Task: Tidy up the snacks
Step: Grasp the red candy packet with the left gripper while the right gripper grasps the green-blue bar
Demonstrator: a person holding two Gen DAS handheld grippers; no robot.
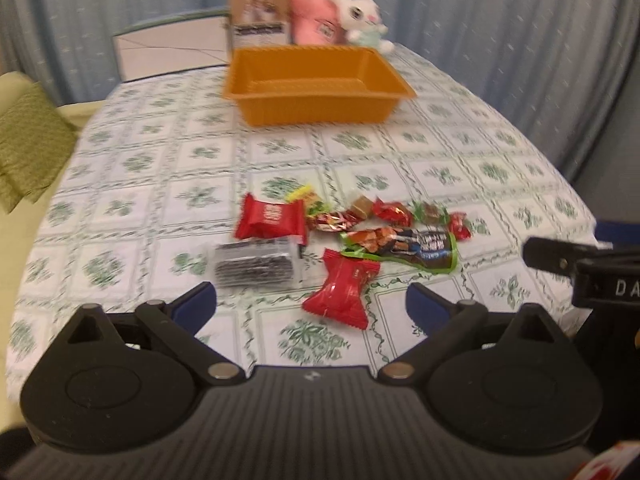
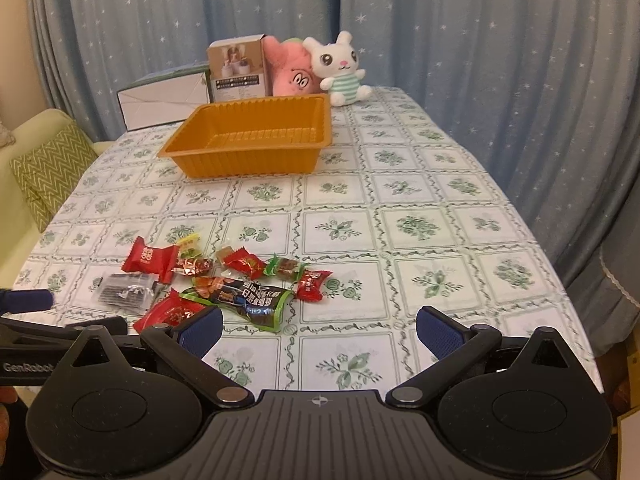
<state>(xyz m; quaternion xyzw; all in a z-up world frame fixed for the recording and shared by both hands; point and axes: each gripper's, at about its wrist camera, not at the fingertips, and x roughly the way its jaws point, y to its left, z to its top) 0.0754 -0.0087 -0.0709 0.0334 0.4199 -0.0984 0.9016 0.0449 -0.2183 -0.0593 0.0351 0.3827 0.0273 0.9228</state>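
Both tongs, left (image 1: 312, 304) and right (image 2: 319, 330), stand spread, pinching nothing. The crinkly red foil snack packet (image 1: 339, 289), at twelve o'clock of the left tongs, could slide away on the tiled green-print surface (image 2: 400, 200). Neighbouring wrappers crowd it, risking a double pickup before the orange ribbed plastic tray (image 1: 316, 84).

The right gripper (image 2: 319, 330) hangs with jaws wide apart, nothing between them. Wrapped snacks (image 2: 224, 280) lie just ahead to its left; the orange tray (image 2: 256, 160) sits farther ahead.

Snacks lie scattered on the near tablecloth: two red pouches (image 1: 271, 221) (image 1: 342, 288), a clear pack w/ dark contents (image 1: 256, 262), a green-edged dark packet (image 1: 404, 246), small wrapped candies (image 1: 394, 212). Orange ribbed tray (image 1: 316, 110) sits empty, well beyond.
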